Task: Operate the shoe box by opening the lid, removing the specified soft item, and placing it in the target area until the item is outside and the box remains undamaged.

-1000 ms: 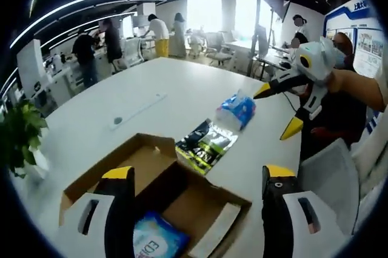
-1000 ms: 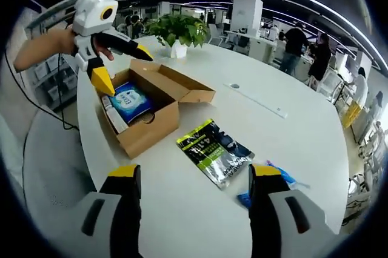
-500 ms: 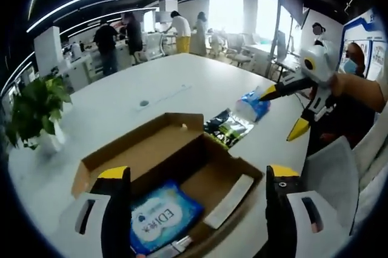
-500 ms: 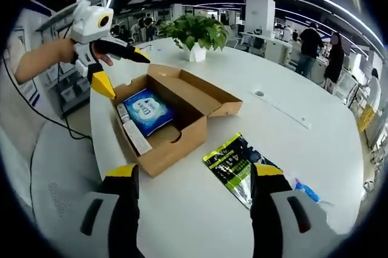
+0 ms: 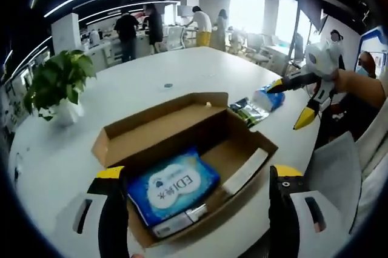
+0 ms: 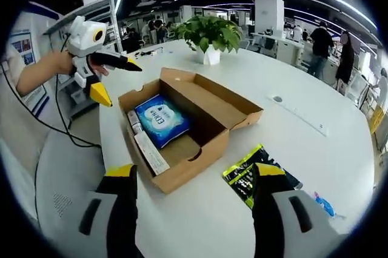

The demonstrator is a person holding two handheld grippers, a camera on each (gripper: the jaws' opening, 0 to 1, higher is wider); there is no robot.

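The brown cardboard shoe box (image 5: 236, 128) (image 6: 206, 149) stands on the white table with its lid folded back flat. A blue and white soft pack (image 5: 173, 188) (image 6: 160, 119) lies inside at one end. My left gripper (image 5: 197, 176) is open and hovers over the pack; in the right gripper view the left gripper (image 6: 109, 79) hangs beside the box's far end. My right gripper (image 6: 191, 170) is open above the box's near corner; in the left gripper view the right gripper (image 5: 294, 100) is held up beyond the box.
A black and green pouch (image 5: 245, 109) (image 6: 248, 176) and a blue packet (image 5: 270, 97) (image 6: 324, 205) lie on the table (image 5: 133, 88) past the box. A potted plant (image 5: 57, 85) (image 6: 209, 34) stands near one edge. A grey chair back (image 5: 330, 173) is close. People stand at distant desks.
Both views have shifted toward the box, which now looks larger and more central. The left gripper has come over the blue pack. Both grippers stay open.
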